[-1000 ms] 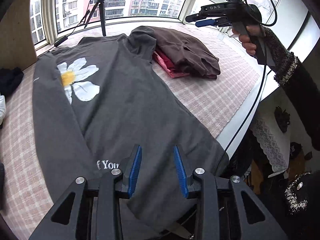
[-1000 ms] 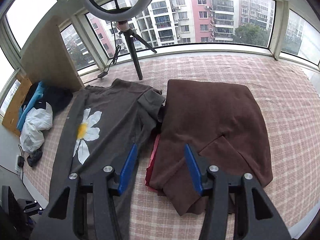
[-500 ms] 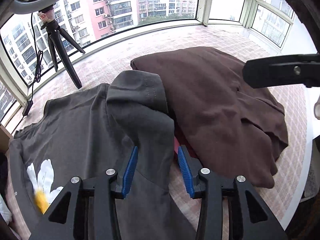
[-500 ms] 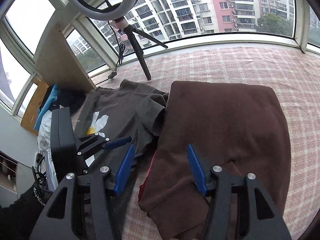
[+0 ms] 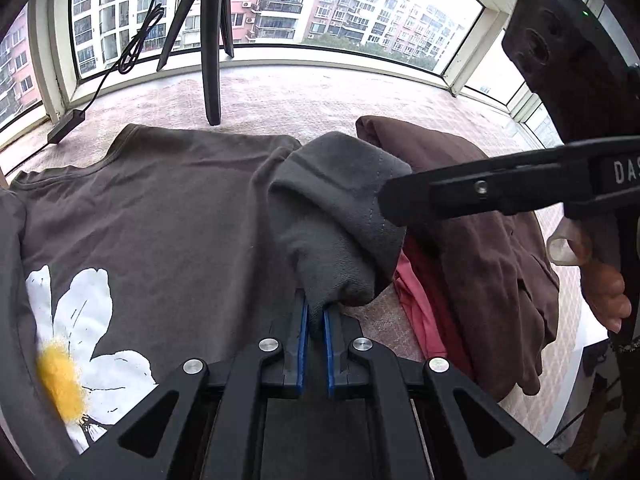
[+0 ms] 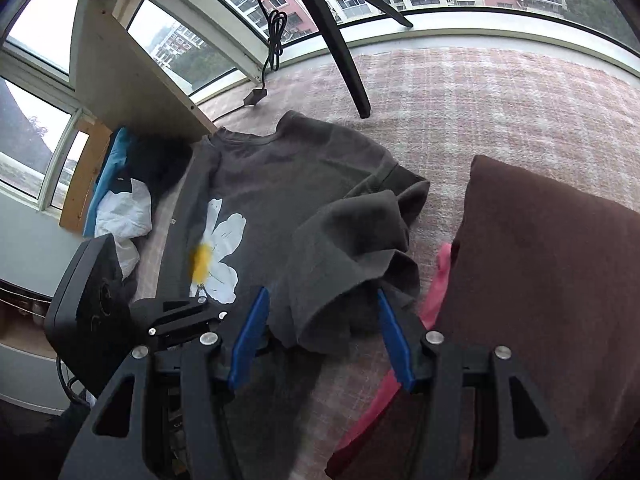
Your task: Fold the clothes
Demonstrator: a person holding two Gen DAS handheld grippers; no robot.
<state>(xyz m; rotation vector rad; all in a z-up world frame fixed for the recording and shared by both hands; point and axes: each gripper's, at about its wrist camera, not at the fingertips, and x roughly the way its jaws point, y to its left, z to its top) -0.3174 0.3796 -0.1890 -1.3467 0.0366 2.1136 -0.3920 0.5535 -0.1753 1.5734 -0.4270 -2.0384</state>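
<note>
left wrist view: the left claw (image 5: 315, 322) is clamped on the bunched sleeve (image 5: 340, 216) of the grey t-shirt (image 5: 160, 216), its blue pads pressed together on the fabric at 6 o'clock. the shirt lies face up with its daisy print (image 5: 76, 332) at 8 o'clock. the right claw's black body reaches in from 3 o'clock, a hand (image 5: 600, 280) on its handle, its tip just over the sleeve. at 3 to 4 o'clock sits a brown folded garment (image 5: 480, 216) over a pink one (image 5: 416, 300).

right wrist view: the right claw (image 6: 324, 338) stands apart, about half open, the sleeve (image 6: 340, 264) between its pads but not visibly pinched. the left claw (image 6: 188, 312) shows at 8 o'clock. the shirt (image 6: 288, 176) spreads toward 11 o'clock; the brown pile (image 6: 552, 264) fills 3 o'clock.

by my reading, the step in hand is gathering the sleeve to fold it inward across the shirt's body. the next move likely calls for the right claw to close on the sleeve's hem, then both to carry it flat over the chest without dragging the shirt toward the brown pile.

the surface is a bed-like platform under a pink checked cover (image 6: 480, 96), in a bay of windows (image 5: 320, 4) facing apartment blocks. a black tripod (image 5: 210, 60) stands at 12 o'clock with its cable (image 5: 132, 48) trailing. loose clothes (image 6: 120, 200) are heaped at 9 o'clock beside a wooden board (image 6: 132, 80).
</note>
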